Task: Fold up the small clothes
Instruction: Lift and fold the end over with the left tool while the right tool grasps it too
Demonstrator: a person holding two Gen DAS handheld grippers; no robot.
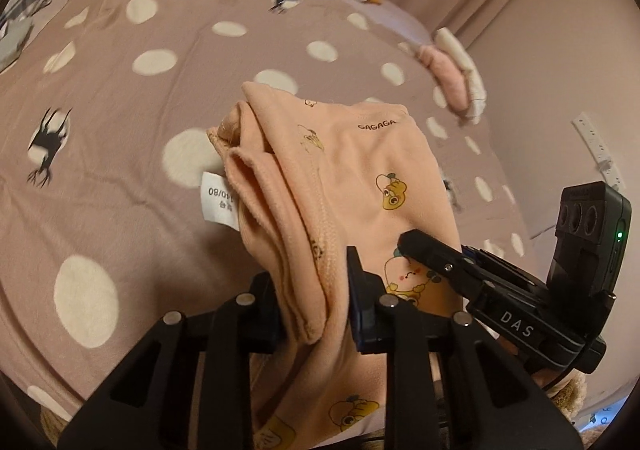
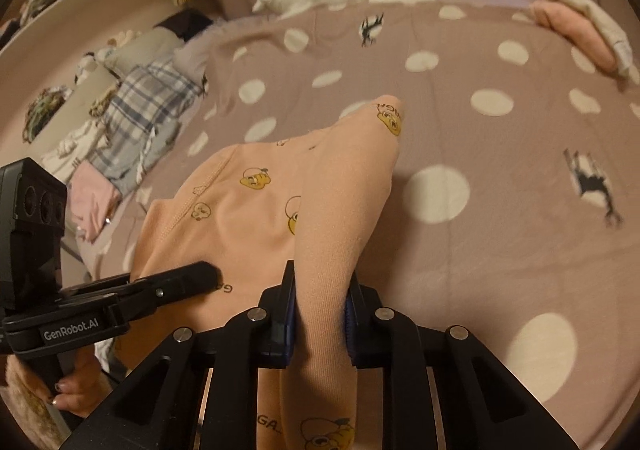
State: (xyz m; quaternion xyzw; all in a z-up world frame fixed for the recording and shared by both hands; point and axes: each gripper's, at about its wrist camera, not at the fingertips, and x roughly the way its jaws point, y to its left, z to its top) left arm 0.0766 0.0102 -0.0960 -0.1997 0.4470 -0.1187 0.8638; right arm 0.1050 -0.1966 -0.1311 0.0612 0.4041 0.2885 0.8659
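Both jaws are nearly closed on cloth: the left gripper (image 1: pixel 316 302) and right gripper (image 2: pixel 320 324) pinch the peach garment (image 1: pixel 360 178) (cartoon-printed), lifting it off the bedspread (image 1: pixel 120 98) to fold.

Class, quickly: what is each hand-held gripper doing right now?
Left hand-held gripper: closed on the peach garment.
Right hand-held gripper: closed on a fold of the same garment.

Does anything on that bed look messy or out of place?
Mostly the peach garment: bunched into uneven folds, its white size tag sticking out sideways, both grippers pinching it. The plaid clothes lie rumpled at the bed's edge.
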